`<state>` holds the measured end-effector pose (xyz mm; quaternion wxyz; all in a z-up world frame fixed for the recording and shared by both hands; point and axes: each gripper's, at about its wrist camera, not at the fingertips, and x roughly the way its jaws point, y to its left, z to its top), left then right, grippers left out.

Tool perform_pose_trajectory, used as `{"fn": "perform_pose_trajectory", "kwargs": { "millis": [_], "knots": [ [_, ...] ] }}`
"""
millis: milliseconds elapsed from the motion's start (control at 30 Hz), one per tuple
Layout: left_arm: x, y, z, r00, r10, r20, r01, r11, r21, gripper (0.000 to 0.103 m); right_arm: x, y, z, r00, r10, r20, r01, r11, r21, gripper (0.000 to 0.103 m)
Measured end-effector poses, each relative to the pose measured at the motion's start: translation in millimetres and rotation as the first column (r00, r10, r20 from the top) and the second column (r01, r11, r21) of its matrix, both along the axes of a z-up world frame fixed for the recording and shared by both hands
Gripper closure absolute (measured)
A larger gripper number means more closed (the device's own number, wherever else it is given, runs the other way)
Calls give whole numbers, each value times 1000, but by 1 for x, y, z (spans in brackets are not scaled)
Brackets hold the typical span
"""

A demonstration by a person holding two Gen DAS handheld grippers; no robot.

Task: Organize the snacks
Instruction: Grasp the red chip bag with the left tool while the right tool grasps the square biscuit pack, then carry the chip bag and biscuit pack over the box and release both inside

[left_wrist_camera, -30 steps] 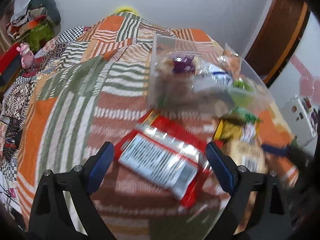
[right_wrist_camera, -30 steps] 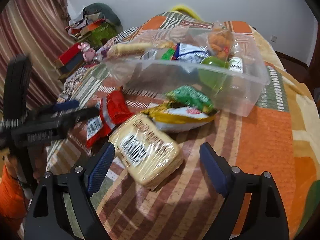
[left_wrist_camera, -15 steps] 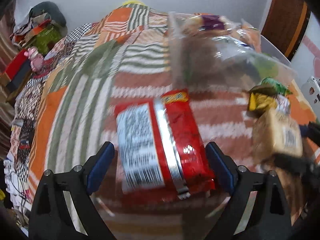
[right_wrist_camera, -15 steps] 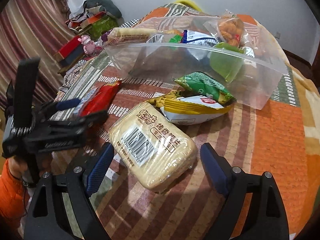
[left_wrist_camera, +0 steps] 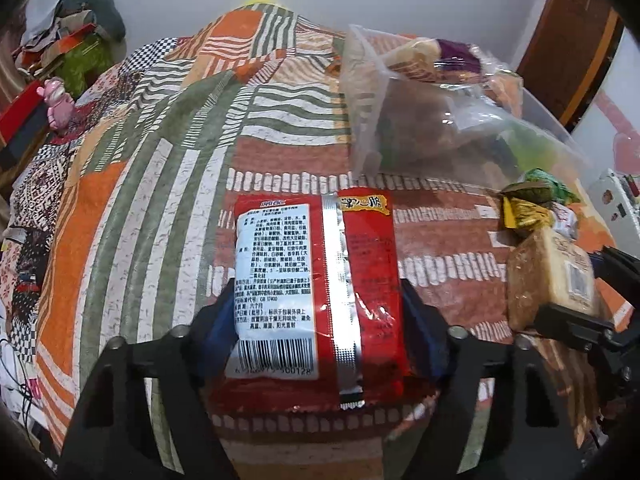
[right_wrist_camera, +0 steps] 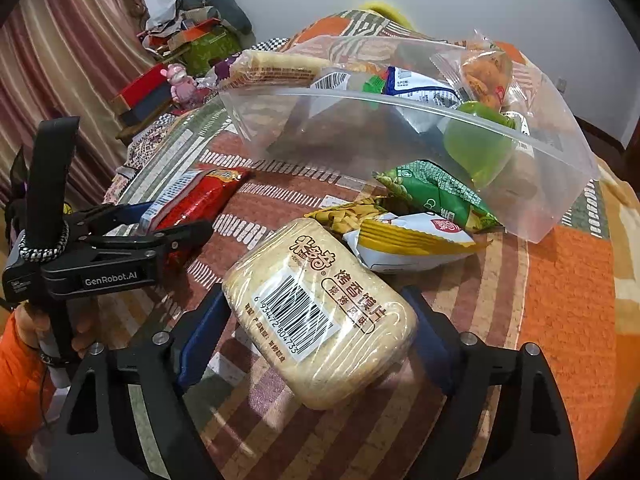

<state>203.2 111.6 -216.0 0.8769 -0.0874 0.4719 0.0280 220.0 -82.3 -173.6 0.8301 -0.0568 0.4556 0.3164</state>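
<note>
A red snack packet (left_wrist_camera: 316, 280) with a white label lies on the patchwork bedspread between my left gripper's (left_wrist_camera: 318, 312) fingers, which have closed onto its sides. It also shows in the right wrist view (right_wrist_camera: 192, 204). A beige cracker pack (right_wrist_camera: 320, 312) with a barcode sits between my right gripper's (right_wrist_camera: 320, 320) fingers, which touch its sides. It also shows in the left wrist view (left_wrist_camera: 556, 280). A clear plastic bin (right_wrist_camera: 540, 216) holding several snacks stands behind.
A green packet (right_wrist_camera: 436, 196) and a yellow-white packet (right_wrist_camera: 404, 240) lie in front of the bin. A pink toy (right_wrist_camera: 182, 84), boxes and clothes pile up at the far left. The bedspread (left_wrist_camera: 140, 208) stretches left. A curtain (right_wrist_camera: 60, 64) hangs at left.
Both grippers moved forward and down over their packs and the jaws narrowed onto them. The red packet now lies lengthwise between my left fingers.
</note>
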Motion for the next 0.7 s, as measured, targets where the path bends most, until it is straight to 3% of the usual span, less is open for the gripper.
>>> {"fn": "perform_pose_trajectory", "kwargs": {
  "millis": [300,700],
  "knots": [
    [-28,-8,17,1000,-6,29,6,1000,-8,36,-12,-14,6,1000,-23,8,23,1000,16,22],
    [-49,-28,96,978,-16,208,13,1000,16,36,-24,-41,58,990,-72,122,62,995,78,22]
  ]
}}
